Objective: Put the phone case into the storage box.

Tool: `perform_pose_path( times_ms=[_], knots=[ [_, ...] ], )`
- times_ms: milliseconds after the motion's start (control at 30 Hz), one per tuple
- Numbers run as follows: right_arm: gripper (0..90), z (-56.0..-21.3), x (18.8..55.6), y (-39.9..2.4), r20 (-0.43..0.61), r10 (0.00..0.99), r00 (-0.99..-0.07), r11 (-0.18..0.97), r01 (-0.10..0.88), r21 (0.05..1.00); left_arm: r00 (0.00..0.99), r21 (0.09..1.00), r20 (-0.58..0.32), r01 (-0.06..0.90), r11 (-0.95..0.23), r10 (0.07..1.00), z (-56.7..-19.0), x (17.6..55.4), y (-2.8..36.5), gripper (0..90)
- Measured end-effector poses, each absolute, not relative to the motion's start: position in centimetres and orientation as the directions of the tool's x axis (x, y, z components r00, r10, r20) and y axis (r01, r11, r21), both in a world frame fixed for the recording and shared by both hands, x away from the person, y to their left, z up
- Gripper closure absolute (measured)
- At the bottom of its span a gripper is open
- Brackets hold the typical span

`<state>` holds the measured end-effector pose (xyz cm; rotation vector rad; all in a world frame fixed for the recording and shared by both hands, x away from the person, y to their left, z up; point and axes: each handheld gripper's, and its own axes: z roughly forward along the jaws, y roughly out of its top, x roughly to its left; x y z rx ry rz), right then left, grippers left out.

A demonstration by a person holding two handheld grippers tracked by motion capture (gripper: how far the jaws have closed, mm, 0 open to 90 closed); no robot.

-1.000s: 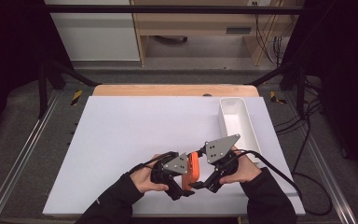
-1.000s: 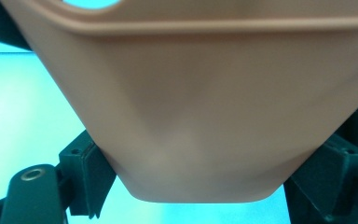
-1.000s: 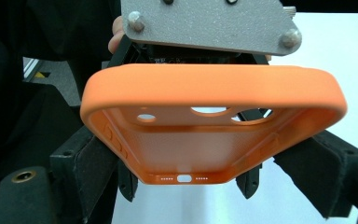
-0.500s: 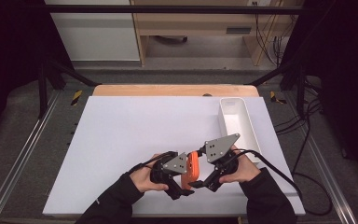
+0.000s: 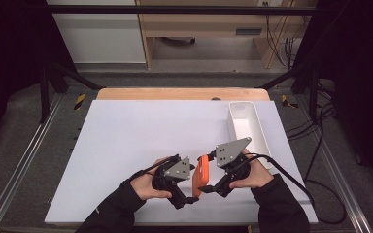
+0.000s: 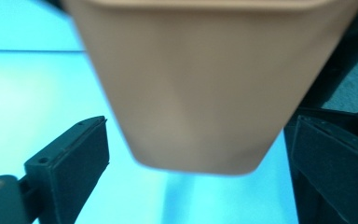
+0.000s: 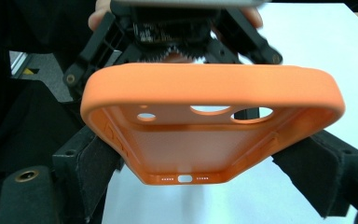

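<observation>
An orange phone case (image 5: 203, 174) hangs on edge above the white table top (image 5: 141, 131), between my two grippers. My right gripper (image 5: 210, 187) is shut on it; in the right gripper view its pads (image 7: 91, 161) press the case's (image 7: 214, 88) two long sides, and the open inside with the camera holes faces the camera. My left gripper (image 5: 190, 196) has just been opening. In the left gripper view its pads (image 6: 81, 154) stand apart, clear of the case's back (image 6: 200, 88), which hangs between them.
A long white tray (image 5: 246, 127) stands at the right of the table, just behind the right hand. A black cable (image 5: 291, 179) trails from the right gripper off the table's right edge. Metal frame rails run along both sides.
The left gripper's jaws have spread apart off the orange case. Both hands and the case have kept their places.
</observation>
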<state>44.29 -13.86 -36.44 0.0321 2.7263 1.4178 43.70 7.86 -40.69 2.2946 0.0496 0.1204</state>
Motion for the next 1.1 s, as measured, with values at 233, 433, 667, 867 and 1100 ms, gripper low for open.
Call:
perform_pose_path(
  times_ms=[233, 433, 667, 867, 1100],
  knots=[
    [16.1, -35.8, 44.4, -14.6, -0.061, 0.088, -0.994, 0.568, -0.001, 0.823, 0.989, 0.749, 0.068, 0.039, -0.661, 0.135, -40.6, 44.1, 9.5, 1.6],
    [16.1, -35.4, 44.5, -15.4, -0.067, 0.127, -0.990, 0.565, 0.017, 0.825, 0.977, 0.765, 0.066, 0.080, -0.639, 0.202, -40.7, 44.3, 10.9, 1.4],
    [16.0, -34.6, 44.3, -16.4, -0.087, 0.174, -0.981, 0.561, 0.026, 0.827, 0.949, 0.797, 0.049, 0.151, -0.585, 0.311, -41.0, 44.7, 13.0, 1.1],
    [16.0, -33.8, 44.1, -17.2, -0.105, 0.216, -0.971, 0.555, 0.034, 0.831, 0.923, 0.819, 0.027, 0.200, -0.538, 0.383, -41.5, 44.8, 14.6, 1.0],
    [16.0, -33.1, 44.3, -17.8, -0.105, 0.278, -0.955, 0.536, 0.064, 0.842, 0.892, 0.825, 0.018, 0.242, -0.511, 0.452, -42.1, 44.9, 16.6, 1.0]
  ],
)
